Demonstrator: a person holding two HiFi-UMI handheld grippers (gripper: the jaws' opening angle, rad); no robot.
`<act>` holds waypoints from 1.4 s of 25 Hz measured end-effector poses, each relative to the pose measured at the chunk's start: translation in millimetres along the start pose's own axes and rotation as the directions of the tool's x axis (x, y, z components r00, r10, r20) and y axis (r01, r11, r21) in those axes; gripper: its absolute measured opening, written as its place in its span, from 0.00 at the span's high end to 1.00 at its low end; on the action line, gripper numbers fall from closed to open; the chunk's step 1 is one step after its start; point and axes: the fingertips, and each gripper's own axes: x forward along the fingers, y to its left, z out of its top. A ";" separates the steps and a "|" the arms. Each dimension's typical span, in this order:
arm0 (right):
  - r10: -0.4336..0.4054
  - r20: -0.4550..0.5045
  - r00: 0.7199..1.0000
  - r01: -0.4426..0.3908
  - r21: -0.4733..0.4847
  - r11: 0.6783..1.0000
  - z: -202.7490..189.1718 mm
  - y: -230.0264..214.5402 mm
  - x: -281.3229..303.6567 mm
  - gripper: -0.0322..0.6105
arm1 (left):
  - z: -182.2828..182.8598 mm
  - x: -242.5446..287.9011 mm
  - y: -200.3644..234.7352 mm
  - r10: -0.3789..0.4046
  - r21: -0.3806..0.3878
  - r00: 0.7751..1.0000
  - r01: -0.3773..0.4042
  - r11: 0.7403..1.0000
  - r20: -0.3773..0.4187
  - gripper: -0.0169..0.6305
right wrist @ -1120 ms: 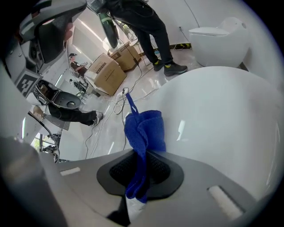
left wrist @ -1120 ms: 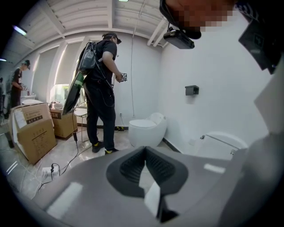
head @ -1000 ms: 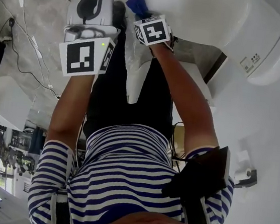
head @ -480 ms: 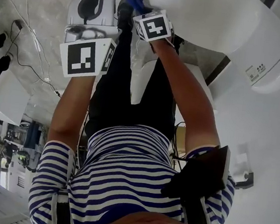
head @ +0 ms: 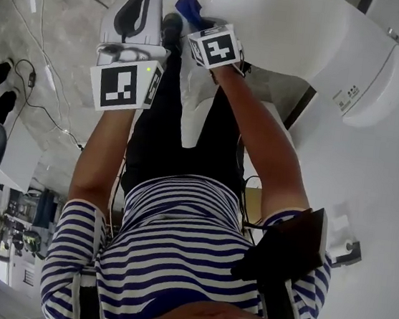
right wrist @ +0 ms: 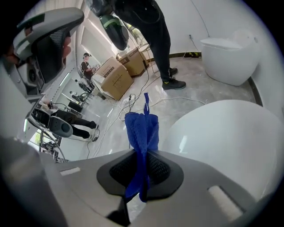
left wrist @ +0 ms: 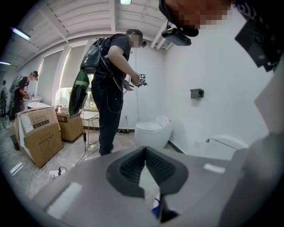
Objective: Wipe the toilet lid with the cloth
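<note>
- The right gripper (right wrist: 142,155) is clamping its fingers tight on the blue cloth (right wrist: 142,131), which is sticking out past the tips in a bunch.
- The cloth is sitting just beside the left edge of the white toilet lid (right wrist: 222,142); whether it is touching cannot be told.
- The left gripper (left wrist: 145,150) is hanging left of the lid, fingers closed together and holding nothing.
- A second toilet (left wrist: 153,132) is standing far off by the wall.

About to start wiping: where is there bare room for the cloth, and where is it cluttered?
The toilet lid is bare across its dome, right of the cloth. The floor on the cloth's other side is crowded: cables, cardboard boxes, a standing person.
</note>
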 end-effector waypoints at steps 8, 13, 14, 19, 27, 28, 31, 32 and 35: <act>-0.113 0.154 0.982 0.111 0.026 0.994 48.5 -29.4 -171.7 0.88 | 123.2 -11.1 -65.3 -0.076 0.036 0.993 0.073 0.997 0.091 0.97; -0.200 0.280 0.939 0.183 0.086 0.979 52.2 -43.2 -313.3 0.88 | 210.2 -41.6 -129.9 -0.134 0.061 0.979 0.126 0.990 0.152 0.97; -0.219 0.313 0.924 0.197 0.100 0.975 52.6 -44.3 -341.2 0.88 | 225.5 -48.5 -142.6 -0.151 0.071 0.975 0.141 0.987 0.165 0.97; -0.296 0.494 0.818 0.247 0.165 0.955 55.2 -36.3 -473.1 0.88 | 298.7 -83.7 -193.3 -0.225 0.118 0.946 0.202 0.972 0.235 0.97; -0.345 0.757 0.555 0.311 0.196 0.930 57.5 17.8 -632.5 0.88 | 379.2 -149.1 -232.3 -0.289 0.165 0.901 0.247 0.955 0.322 0.97; -0.342 0.786 0.516 0.323 0.191 0.927 59.9 26.6 -649.3 0.88 | 385.8 -155.5 -234.0 -0.294 0.165 0.898 0.252 0.954 0.328 0.97; -0.321 0.862 0.392 0.352 0.182 0.918 64.4 55.0 -694.4 0.88 | 403.2 -172.1 -240.2 -0.310 0.169 0.887 0.267 0.949 0.341 0.97; -0.315 0.882 0.352 0.361 0.182 0.915 63.5 63.1 -705.9 0.88 | 406.3 -176.1 -242.8 -0.316 0.172 0.885 0.271 0.947 0.343 0.97; -0.295 0.929 0.224 0.394 0.191 0.899 62.3 79.1 -732.0 0.88 | 412.9 -180.5 -245.2 -0.320 0.161 0.882 0.280 0.946 0.347 0.97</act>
